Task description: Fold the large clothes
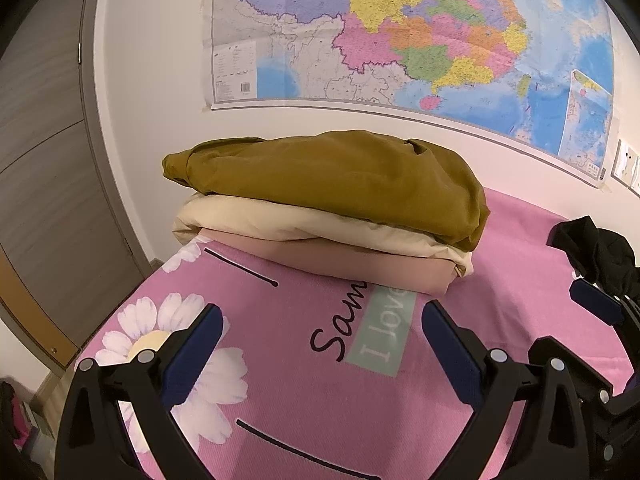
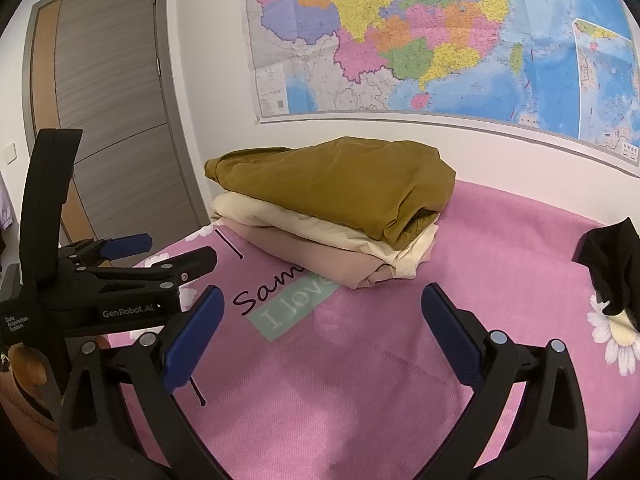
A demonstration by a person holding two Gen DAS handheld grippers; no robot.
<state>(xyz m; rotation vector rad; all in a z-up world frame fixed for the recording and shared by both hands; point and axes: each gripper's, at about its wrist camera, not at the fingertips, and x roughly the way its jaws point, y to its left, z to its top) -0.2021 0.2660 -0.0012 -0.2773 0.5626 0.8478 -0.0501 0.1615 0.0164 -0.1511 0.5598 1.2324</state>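
Both tongs hanging spread wide and gripping nothing: left gripper hovering low over the pink bedspread, right gripper doing likewise just beside it, blue pads well apart. Facing a stack of three folded garments at the far side of the bed, against the wall: olive-brown piece lying on top, cream piece under it, pale pink piece at the bottom. Sitting bulged and rounded on top, that olive piece, overhanging the layers below at its right end. Lying crumpled and unfolded off to the right, a black garment, near the bed's edge and well apart from the stack.

Judging the black garment to be the next thing to fold, with the stack already finished. Risking, from here:
- brushing the stack while swinging across, toppling the domed olive layer or dragging it off the cream one;
- pinching the bedspread together with the black cloth, pulling the cover and shifting the stack resting on it;
- snagging only one loose layer of black fabric, leaving the rest trailing off the bed edge;
- colliding the two tools, being so close together.
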